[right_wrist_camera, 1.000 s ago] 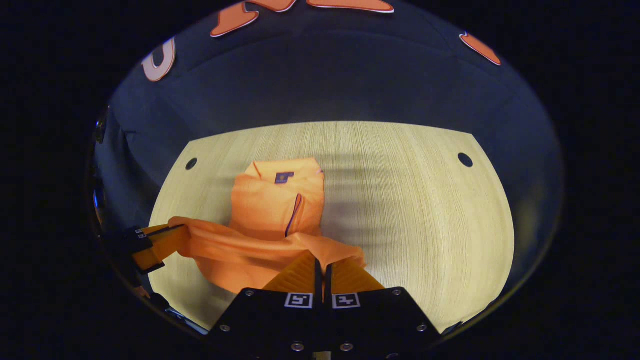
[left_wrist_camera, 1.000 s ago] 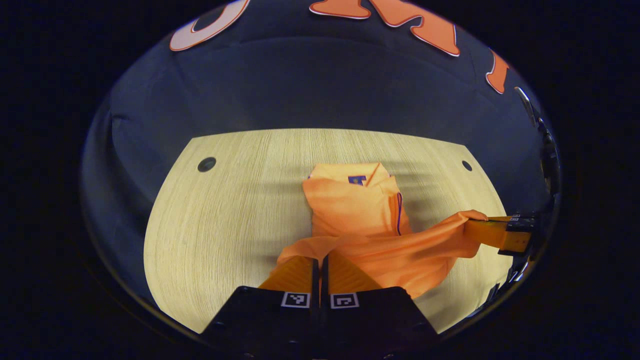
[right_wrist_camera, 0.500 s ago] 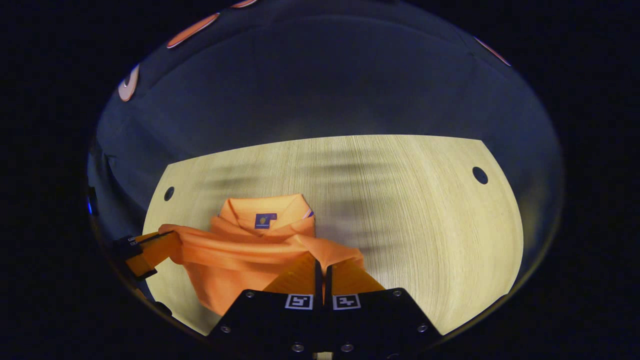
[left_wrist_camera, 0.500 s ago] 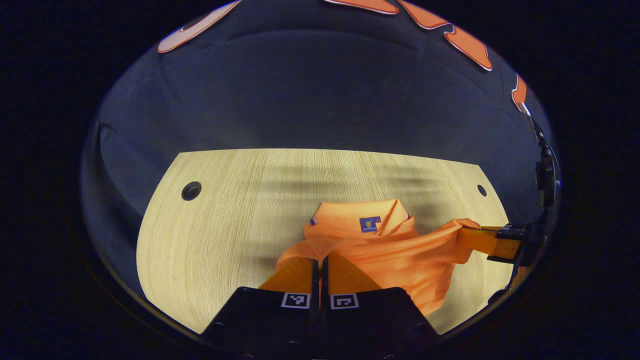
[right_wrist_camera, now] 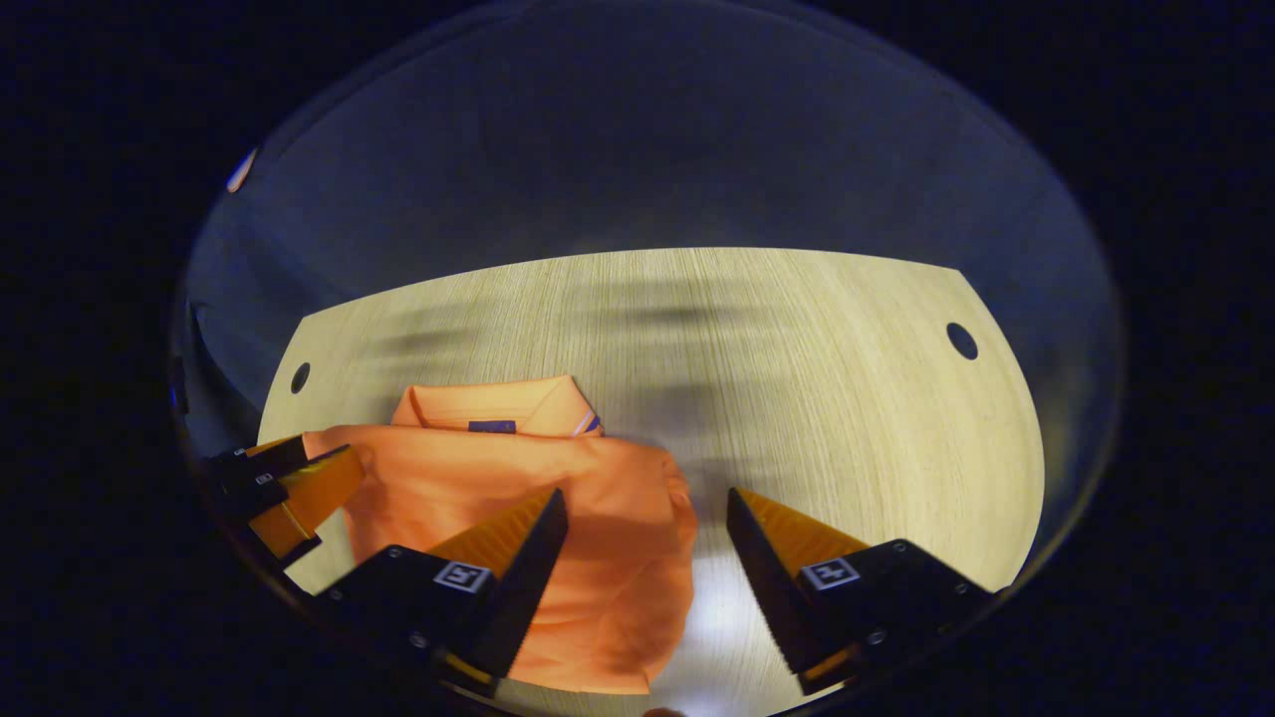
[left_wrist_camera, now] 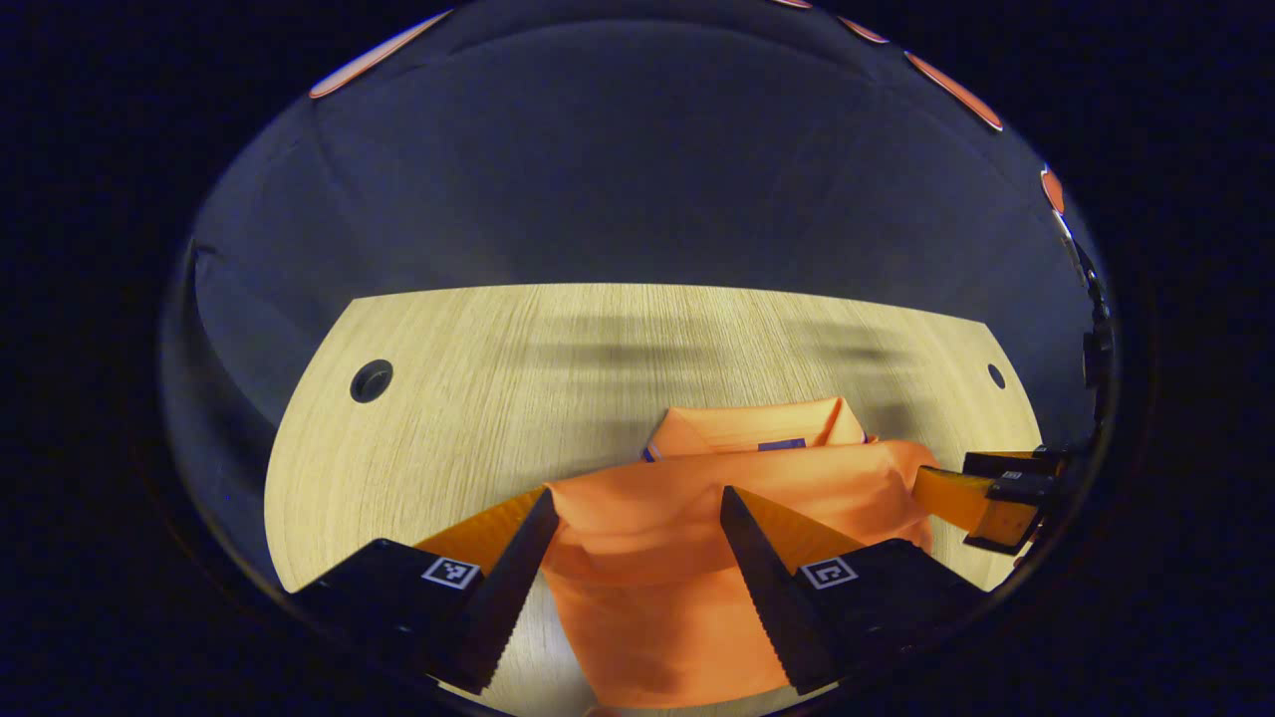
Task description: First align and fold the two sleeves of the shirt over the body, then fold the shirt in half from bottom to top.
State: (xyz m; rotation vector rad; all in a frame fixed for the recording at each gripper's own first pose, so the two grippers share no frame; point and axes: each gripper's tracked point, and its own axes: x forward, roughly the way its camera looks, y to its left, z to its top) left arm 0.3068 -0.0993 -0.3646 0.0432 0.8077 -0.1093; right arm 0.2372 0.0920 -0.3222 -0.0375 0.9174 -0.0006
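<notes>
shirt (left_wrist_camera: 687, 558) btwn open left gripper (left_wrist_camera: 637, 508)

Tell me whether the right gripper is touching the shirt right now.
Cannot tell. In the right gripper view the right gripper stands open; one finger overlaps the shirt and could be hovering above it, while the other sits over bare table.
</notes>
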